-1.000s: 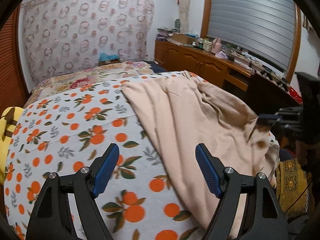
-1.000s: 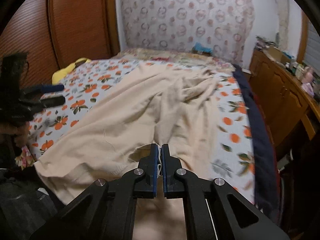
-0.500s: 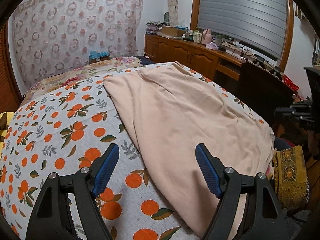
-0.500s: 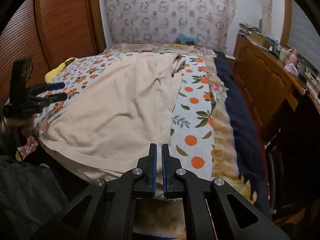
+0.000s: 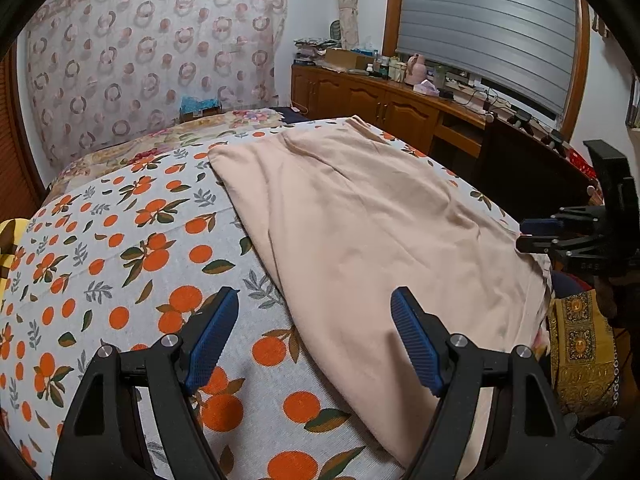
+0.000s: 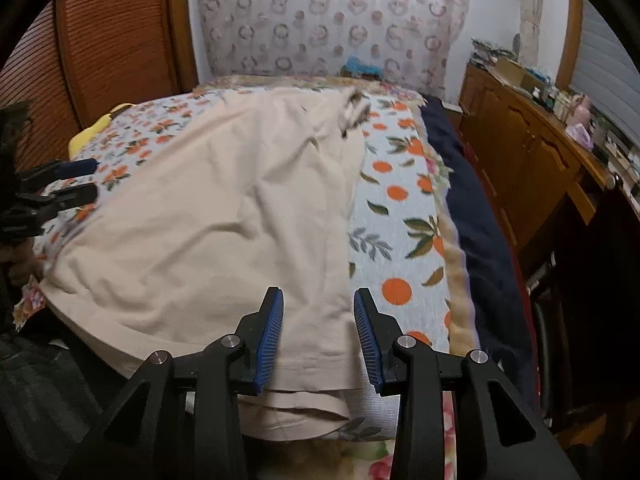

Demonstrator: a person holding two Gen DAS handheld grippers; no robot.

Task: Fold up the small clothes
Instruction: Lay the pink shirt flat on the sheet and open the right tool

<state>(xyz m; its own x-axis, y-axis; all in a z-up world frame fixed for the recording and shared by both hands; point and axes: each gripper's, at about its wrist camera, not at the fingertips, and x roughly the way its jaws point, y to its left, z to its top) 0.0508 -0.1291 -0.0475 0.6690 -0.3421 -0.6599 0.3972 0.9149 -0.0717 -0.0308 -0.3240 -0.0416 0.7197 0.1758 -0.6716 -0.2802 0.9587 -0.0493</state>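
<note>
Since a second ago, your right tongs (image 6: 318,334) have just been opening off the beige garment (image 5: 372,236), which has gone from bunched to spread flat on the bed (image 5: 120,248). Their blue pads now stand apart over its near hem without pressing it. Your left tongs (image 5: 314,338) gape wide and hold nothing, poised above the garment's edge and the orange-print sheet. One garment, two tongs.

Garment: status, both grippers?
Left gripper open, empty. Right gripper jaws just opening, pads clear of the garment hem. Garment spread on bed. Nothing in way.
</note>
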